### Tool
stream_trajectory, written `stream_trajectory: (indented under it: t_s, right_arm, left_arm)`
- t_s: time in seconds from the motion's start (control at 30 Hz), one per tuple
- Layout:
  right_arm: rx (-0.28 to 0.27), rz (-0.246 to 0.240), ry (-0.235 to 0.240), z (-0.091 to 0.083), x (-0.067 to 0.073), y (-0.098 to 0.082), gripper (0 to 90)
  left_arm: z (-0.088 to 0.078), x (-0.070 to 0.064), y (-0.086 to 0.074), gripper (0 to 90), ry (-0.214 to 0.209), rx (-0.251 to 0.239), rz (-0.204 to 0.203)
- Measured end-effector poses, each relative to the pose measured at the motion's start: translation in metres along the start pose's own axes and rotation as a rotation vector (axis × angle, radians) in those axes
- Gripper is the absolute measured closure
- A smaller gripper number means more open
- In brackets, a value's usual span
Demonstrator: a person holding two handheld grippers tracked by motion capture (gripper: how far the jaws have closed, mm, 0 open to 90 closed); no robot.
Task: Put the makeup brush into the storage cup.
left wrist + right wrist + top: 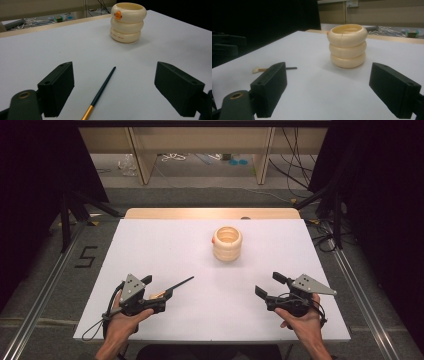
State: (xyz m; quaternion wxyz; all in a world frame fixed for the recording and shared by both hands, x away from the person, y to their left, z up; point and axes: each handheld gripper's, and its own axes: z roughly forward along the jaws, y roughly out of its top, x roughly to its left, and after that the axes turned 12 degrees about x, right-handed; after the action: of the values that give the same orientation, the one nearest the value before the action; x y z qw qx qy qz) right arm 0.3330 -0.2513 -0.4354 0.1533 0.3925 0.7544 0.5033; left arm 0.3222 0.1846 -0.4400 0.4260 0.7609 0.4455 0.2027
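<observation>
A cream holder (227,243) made of three stacked rings, with a small orange beak, stands upright at the middle of the white table (165,245). A slim dark stick (177,285) with a gold collar lies flat on the table at the front left. My left gripper (157,288) is open, and the stick (103,87) lies between its wide jaws, untouched by either. My right gripper (270,284) stands open at the front right with nothing between its fingers. It points at the holder (348,46), and the stick (287,68) lies off to its left. The holder (128,22) stands well beyond the stick's tip.
A wooden strip (210,213) borders the table's far edge. Metal rails (45,285) run along both sides on the floor, with a painted "5" (86,256) at the left. Shelf legs and cables (295,170) lie beyond the table.
</observation>
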Motion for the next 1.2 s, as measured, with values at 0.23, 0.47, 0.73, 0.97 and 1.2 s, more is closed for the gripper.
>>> stream_trajectory:
  t_s: [0.23,0.47,0.73,0.97,1.2]
  right_arm:
    - [0.019,0.003,-0.011,-0.001,0.001,0.000,15.6]
    - [0.024,0.008,0.004,-0.002,0.001,0.000,15.6]
    - [0.026,0.007,0.006,0.000,0.001,0.000,15.6]
    - [0.015,0.005,0.018,0.001,0.000,-0.001,15.6]
    - [0.019,0.010,0.024,0.001,0.001,-0.001,15.6]
  left_arm:
    - [0.000,0.000,0.000,15.9,0.002,0.014,0.013]
    - [0.001,0.003,0.002,15.9,-0.006,0.039,0.037]
    - [0.002,0.010,0.011,16.1,-0.008,0.087,0.048]
    - [0.007,0.014,0.020,16.1,-0.032,0.162,0.103]
    - [0.019,0.019,0.026,16.2,-0.060,0.242,0.153]
